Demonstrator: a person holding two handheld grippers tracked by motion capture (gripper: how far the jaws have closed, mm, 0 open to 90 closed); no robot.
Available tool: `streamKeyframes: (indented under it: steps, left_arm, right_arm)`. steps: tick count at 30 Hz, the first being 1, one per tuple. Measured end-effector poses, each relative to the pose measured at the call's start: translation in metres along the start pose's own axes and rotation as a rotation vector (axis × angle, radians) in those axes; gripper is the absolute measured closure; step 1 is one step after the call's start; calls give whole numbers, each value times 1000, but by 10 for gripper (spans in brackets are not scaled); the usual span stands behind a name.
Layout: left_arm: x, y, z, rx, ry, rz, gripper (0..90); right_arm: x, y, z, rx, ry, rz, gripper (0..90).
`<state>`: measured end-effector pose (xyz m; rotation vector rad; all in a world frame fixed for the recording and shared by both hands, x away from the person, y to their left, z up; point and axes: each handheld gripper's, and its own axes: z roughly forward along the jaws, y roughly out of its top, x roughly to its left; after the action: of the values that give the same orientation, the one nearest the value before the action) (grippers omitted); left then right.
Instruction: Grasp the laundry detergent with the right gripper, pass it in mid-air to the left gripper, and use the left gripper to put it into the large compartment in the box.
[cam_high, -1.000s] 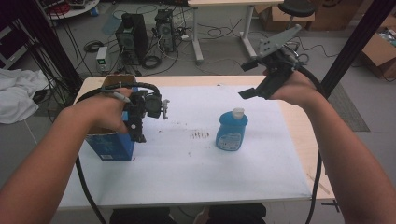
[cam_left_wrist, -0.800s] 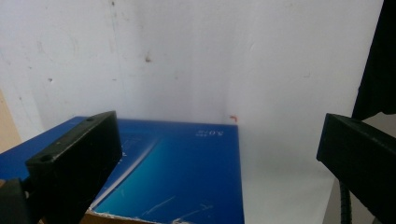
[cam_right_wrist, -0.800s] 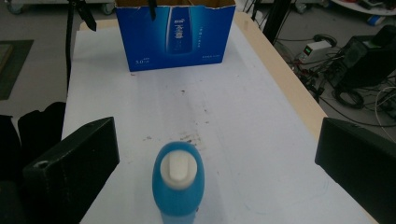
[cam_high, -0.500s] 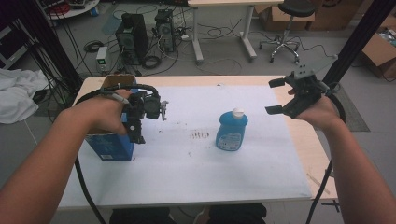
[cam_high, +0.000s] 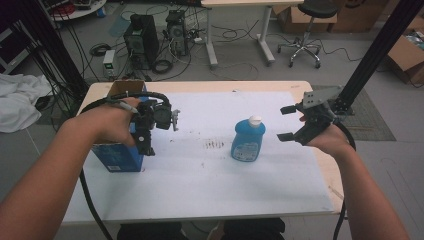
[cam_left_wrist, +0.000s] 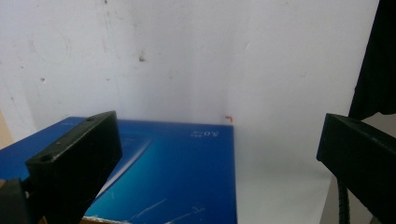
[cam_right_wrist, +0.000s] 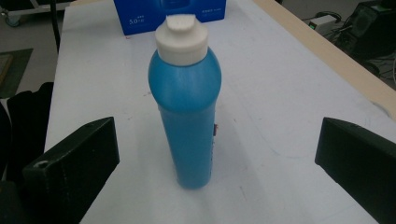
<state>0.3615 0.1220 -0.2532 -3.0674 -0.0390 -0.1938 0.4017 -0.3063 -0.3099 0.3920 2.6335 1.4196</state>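
The right gripper (cam_high: 290, 123), jaws spread, lines up on the upright blue bottle (cam_high: 248, 139); closing in comes next. The left gripper (cam_high: 145, 131) hangs released over the blue box (cam_high: 117, 159).

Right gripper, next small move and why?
Probably ease the right gripper straight forward toward the blue bottle. Its jaws are open and apart from the bottle, which stands upright and centred between them in the right gripper view, so the line looks good.
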Motion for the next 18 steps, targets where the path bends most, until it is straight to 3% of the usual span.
streamKeyframes:
  steps: [6,14,18]
  left_arm:
    - [0,-1,0,6,0,-9,5]
    - [-2,6,-1,1,3,3,5]
    - [-3,8,-2,3,8,13,5]
  right_arm:
    - [1,-12,13,-5,9,9,0]
    - [5,-21,37,8,25,5,0]
    - [6,-25,45,-11,24,5,0]
